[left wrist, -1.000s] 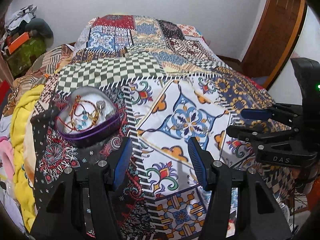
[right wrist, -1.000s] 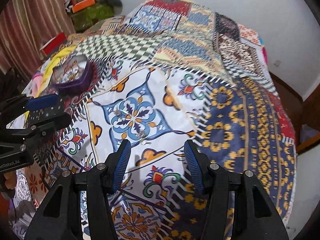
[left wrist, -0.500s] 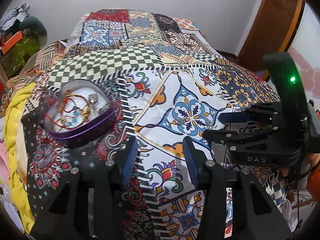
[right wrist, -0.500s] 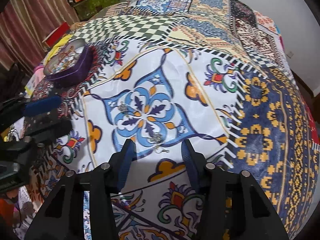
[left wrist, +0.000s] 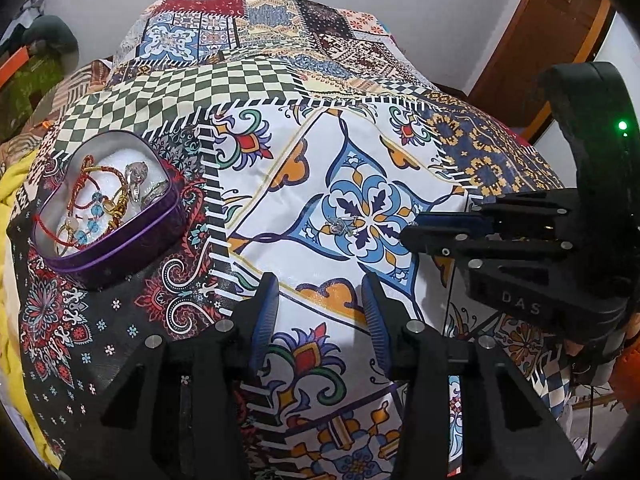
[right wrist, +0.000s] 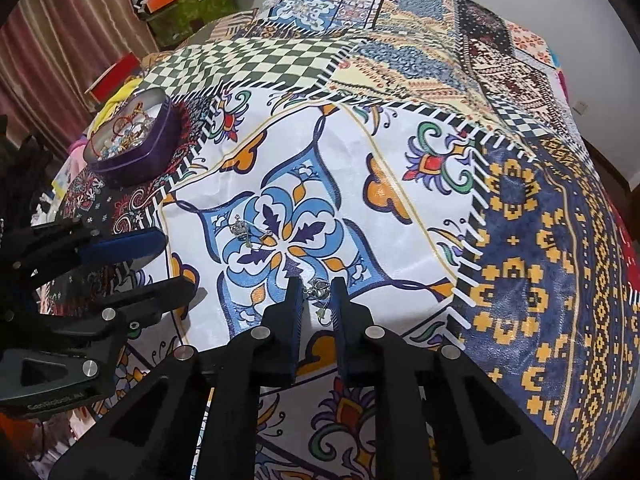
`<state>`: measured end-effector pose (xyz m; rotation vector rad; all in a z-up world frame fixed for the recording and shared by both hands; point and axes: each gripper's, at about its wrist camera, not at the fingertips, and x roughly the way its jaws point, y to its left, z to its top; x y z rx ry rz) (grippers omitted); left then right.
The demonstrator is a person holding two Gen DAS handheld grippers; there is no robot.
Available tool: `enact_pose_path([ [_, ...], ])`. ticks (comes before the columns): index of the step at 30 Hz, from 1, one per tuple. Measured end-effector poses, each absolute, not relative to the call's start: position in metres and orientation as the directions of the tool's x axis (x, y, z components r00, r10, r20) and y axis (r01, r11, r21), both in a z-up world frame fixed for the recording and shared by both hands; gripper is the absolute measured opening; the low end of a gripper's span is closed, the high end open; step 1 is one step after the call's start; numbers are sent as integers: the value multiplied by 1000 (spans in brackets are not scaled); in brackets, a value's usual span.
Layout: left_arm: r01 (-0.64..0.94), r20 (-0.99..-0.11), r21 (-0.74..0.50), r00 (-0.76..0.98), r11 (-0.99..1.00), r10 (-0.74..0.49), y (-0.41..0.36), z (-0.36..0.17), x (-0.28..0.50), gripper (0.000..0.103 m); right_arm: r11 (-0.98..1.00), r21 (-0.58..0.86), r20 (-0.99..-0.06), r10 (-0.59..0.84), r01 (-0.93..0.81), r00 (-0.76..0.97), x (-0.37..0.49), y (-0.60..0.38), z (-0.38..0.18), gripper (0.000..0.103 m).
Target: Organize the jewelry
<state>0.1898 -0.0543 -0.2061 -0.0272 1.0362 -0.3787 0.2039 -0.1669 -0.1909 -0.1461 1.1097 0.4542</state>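
- Low in the middle of the right wrist view, the right tool (right wrist: 314, 294) has narrowed around a small silver earring (right wrist: 317, 289) lying on the bedspread (right wrist: 520, 220); whether it grips yet is unclear.
- A second silver piece (right wrist: 242, 229) lies just left of centre, apart.
- At the upper left sits the purple heart-shaped tin (right wrist: 132, 148), open, likely the destination.
- The left tool (left wrist: 320, 316) hovers wide and empty, probably waiting.

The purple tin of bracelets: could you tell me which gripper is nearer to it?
Left. The left gripper hovers open just right of the purple tin; the right gripper works farther off at the blue flower motif.
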Motion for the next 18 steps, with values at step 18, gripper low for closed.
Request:
enact_pose_path([
  [18,287,-839,-189,449,939,-306,-80,-213,222,19,919,84,-830,278,-384,484,188,-193,-161,13],
])
